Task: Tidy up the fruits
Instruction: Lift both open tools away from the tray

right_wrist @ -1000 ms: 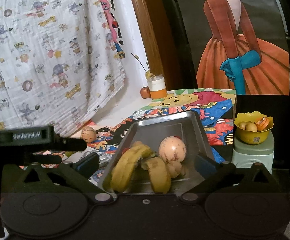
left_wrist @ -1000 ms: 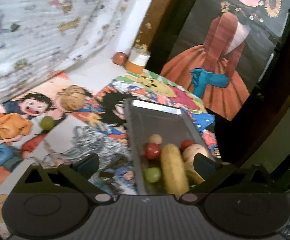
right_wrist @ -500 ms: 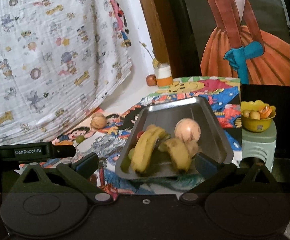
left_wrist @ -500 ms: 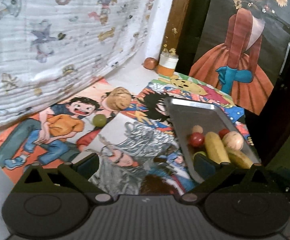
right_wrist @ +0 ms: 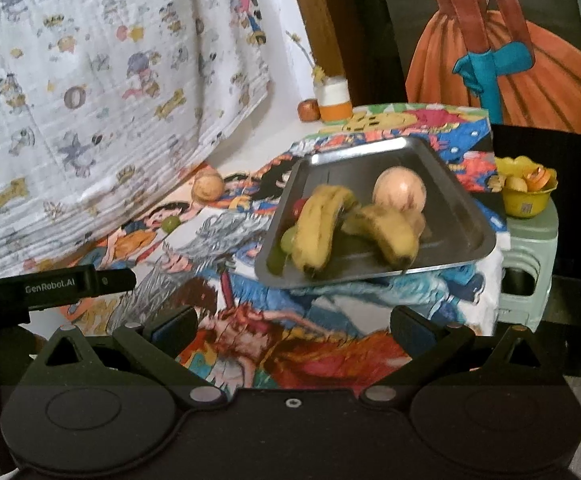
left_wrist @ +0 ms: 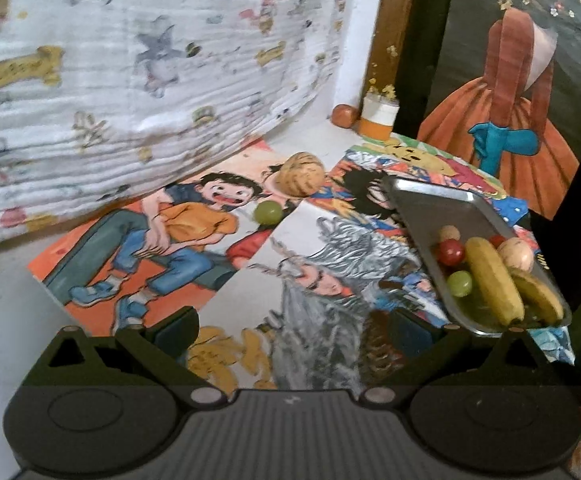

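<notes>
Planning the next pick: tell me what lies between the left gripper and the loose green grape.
Nothing stands between the left gripper and the grape: only the flat cartoon cloth on the table, seen in the left wrist view.

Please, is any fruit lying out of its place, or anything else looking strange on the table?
Yes. A green grape and a walnut-like brown fruit lie loose on the cartoon cloth, apart from the metal tray that holds the bananas and other fruit. Both claws are open and empty.

In the right wrist view, bananas (right_wrist: 318, 224) hide most of the green grape (right_wrist: 287, 239) and red fruit (right_wrist: 299, 206).
</notes>
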The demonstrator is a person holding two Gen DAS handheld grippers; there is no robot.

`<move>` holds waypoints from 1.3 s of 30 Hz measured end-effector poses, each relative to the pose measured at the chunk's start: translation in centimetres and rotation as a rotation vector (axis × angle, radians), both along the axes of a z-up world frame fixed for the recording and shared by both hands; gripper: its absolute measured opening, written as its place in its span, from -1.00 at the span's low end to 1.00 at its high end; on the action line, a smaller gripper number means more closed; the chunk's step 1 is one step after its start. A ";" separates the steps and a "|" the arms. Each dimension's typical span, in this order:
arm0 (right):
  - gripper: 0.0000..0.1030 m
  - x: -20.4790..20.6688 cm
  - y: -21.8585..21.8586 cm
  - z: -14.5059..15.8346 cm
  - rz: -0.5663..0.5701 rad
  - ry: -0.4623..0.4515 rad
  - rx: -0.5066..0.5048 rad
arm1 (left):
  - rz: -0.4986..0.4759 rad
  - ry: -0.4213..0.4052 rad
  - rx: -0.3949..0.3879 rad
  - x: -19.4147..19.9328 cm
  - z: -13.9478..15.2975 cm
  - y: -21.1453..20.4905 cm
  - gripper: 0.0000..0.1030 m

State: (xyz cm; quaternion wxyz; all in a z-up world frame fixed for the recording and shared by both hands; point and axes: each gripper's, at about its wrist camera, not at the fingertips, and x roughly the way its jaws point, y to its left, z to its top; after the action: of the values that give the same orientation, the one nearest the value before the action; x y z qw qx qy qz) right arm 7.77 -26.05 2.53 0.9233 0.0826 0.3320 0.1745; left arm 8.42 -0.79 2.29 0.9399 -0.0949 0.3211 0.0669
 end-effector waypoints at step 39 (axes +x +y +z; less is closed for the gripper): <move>0.99 5.8 8.2 4.0 0.226 -0.050 -0.102 | 0.096 0.014 0.007 1.1 -2.0 6.4 0.99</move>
State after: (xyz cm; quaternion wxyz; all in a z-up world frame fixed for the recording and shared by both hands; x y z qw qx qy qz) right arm 13.55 -17.88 6.51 0.9087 -0.0066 0.3247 0.2624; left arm 9.52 5.65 0.26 0.9336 -0.1066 0.3227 0.1139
